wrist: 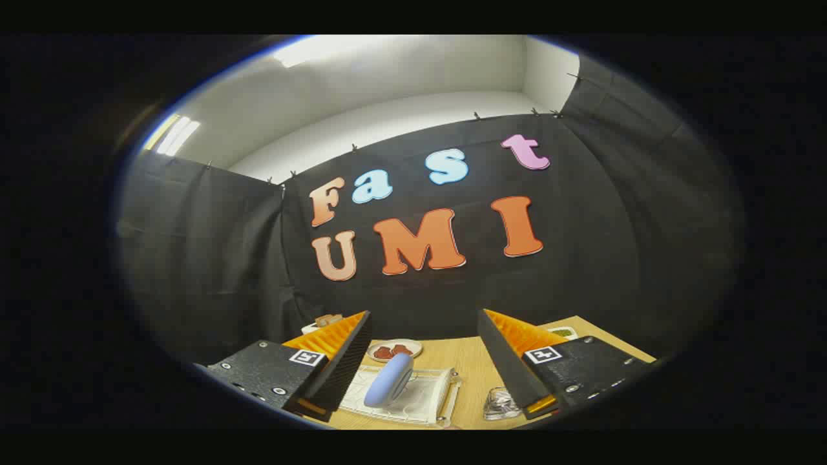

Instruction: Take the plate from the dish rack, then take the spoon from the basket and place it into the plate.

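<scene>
Low in the frame, between the two fingers, the plate (388, 380) stands on edge in the white dish rack (426, 400) on the wooden table (468, 368). The gripper (423, 361) hangs well above and back from it, jaws spread wide and holding nothing. Just inside the right finger at the bottom sits a small clear basket (501, 403); whether the spoon lies in it I cannot tell. Beyond the rack rests a small dish (395, 350) with red pieces. For a clean pick, I judge the fingers should drop straight over the plate's upper rim, straddle it squarely, close gently, then lift upward clear of the rack wires.
</scene>
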